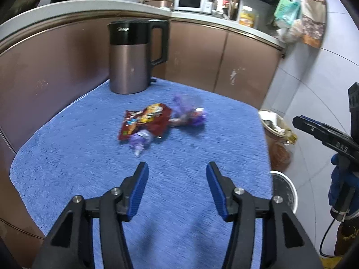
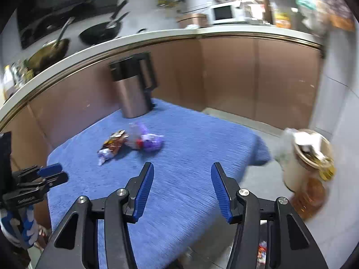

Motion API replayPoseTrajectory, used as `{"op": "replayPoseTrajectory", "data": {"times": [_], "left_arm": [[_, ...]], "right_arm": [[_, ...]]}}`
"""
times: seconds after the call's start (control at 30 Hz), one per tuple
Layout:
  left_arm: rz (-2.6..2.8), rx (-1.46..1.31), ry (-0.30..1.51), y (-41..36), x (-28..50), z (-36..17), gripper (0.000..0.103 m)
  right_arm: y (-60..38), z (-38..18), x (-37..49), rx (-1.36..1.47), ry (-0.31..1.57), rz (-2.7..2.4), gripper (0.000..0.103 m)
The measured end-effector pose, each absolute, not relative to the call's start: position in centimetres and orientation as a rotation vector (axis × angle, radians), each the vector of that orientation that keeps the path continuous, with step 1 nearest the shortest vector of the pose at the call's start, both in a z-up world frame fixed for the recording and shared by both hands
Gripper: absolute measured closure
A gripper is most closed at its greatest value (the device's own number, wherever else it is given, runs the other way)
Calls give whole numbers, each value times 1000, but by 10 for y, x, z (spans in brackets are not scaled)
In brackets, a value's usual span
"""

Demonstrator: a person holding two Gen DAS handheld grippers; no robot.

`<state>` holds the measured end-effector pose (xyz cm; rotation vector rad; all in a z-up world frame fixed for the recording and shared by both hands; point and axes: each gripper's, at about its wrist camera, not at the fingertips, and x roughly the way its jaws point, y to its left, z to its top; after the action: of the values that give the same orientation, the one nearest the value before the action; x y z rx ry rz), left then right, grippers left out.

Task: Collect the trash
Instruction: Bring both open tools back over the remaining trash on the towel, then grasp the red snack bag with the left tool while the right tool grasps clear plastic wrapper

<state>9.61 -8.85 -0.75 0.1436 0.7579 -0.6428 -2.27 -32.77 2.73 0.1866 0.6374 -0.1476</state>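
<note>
A desk (image 1: 67,157) covered in blue terry cloth stands before brown kitchen cabinets (image 1: 197,53). Near its middle lies the trash: a red snack wrapper (image 1: 144,121) with a purple wrapper (image 1: 141,140) touching its near edge and more crumpled purple wrappers (image 1: 190,114) touching its right side. A steel and black kettle (image 1: 132,56) stands upright at the far edge. The left gripper (image 1: 177,188) hovers over the near edge, jaws apart and empty. The right gripper (image 2: 182,188) hovers above the desk's right edge, jaws likewise apart and empty. A full bin (image 2: 307,157) stands on the floor beyond the right edge.
</note>
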Motion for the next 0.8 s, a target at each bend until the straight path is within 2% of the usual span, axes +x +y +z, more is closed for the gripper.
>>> {"op": "replayPoseTrajectory", "data": {"times": [0.67, 0.7, 0.8], "left_arm": [[-604, 332, 794, -160, 231, -57, 48], [-600, 335, 800, -162, 234, -60, 48], [-609, 308, 831, -162, 245, -68, 48]], "right_arm": [[-274, -26, 171, 85, 729, 149, 52], [-273, -28, 175, 80, 734, 148, 54], [-273, -35, 185, 74, 759, 145, 69]]}}
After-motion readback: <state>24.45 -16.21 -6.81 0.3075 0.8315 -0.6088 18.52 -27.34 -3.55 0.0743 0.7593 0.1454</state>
